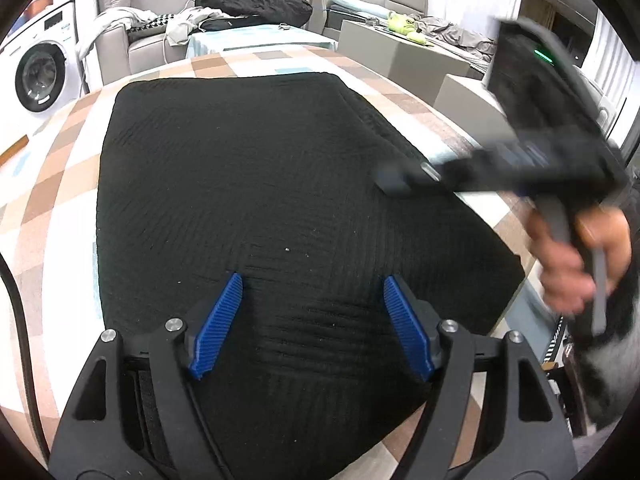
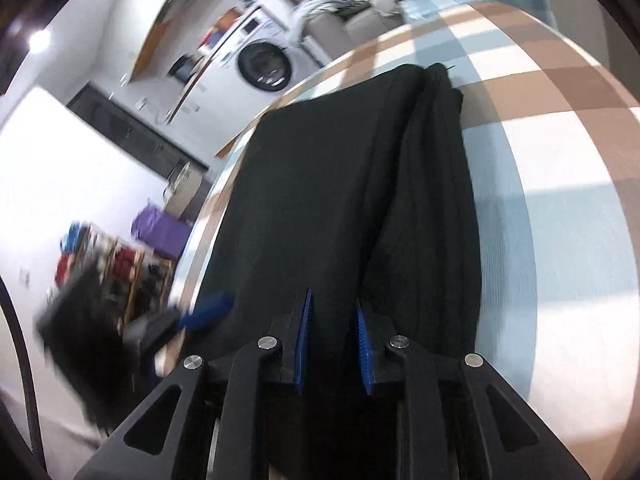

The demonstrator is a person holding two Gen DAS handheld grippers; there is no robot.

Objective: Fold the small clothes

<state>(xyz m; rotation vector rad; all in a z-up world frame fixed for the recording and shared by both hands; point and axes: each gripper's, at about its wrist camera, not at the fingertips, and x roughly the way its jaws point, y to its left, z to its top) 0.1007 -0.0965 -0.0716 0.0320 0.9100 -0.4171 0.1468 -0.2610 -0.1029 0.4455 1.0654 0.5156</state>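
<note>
A black ribbed garment [image 1: 260, 184] lies flat on the checkered tablecloth [image 1: 60, 168], folded, with a doubled layer along its right side. My left gripper [image 1: 313, 278] hovers over its near part, blue pads spread wide and nothing between them. My right gripper [image 1: 394, 179], blurred and held by a hand [image 1: 568, 264], comes in from the right with its tips at the garment's right edge. In the right wrist view the right gripper [image 2: 333, 298] has its pads a narrow gap apart over the garment [image 2: 320, 200]; no cloth is pinched. The left gripper's blue finger [image 2: 208, 309] shows blurred at the left.
A washing machine [image 1: 38, 72] stands at the far left beyond the table. Behind are a sofa with a black pile [image 1: 256, 0] and grey boxes [image 1: 400, 52]. The table's edge [image 2: 208, 208] runs close along the garment's side, with a cluttered shelf [image 2: 120, 268] below.
</note>
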